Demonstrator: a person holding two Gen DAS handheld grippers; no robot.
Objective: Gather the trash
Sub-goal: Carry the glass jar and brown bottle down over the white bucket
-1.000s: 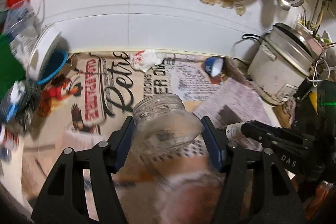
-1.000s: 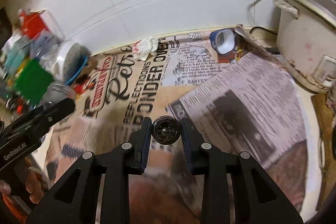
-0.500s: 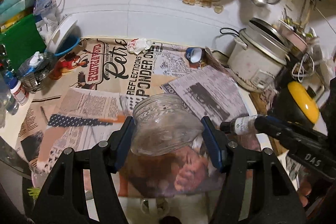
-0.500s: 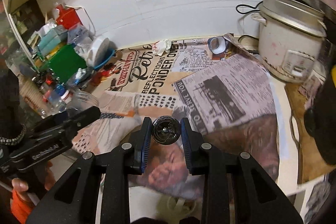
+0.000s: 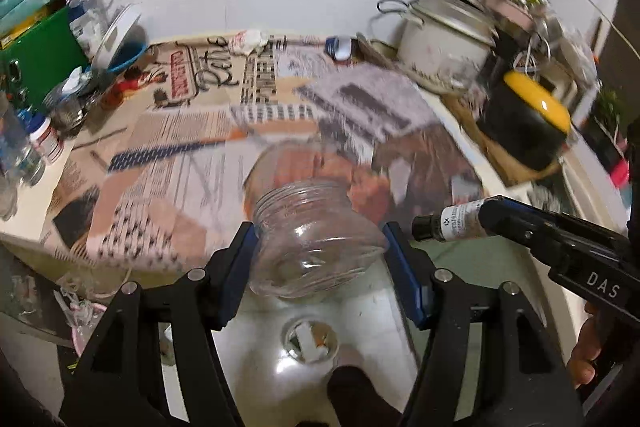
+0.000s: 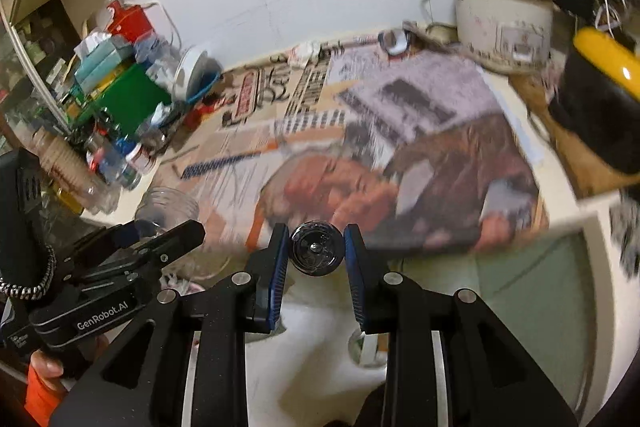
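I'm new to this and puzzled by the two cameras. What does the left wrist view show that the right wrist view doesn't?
Only the left view shows the small bottle from the side, with its white label, and the whole clear jar in the left gripper. Only the right view shows the bottle end-on in the right gripper, and the left gripper from the side. Both show the rice cooker and the newspaper-covered counter.
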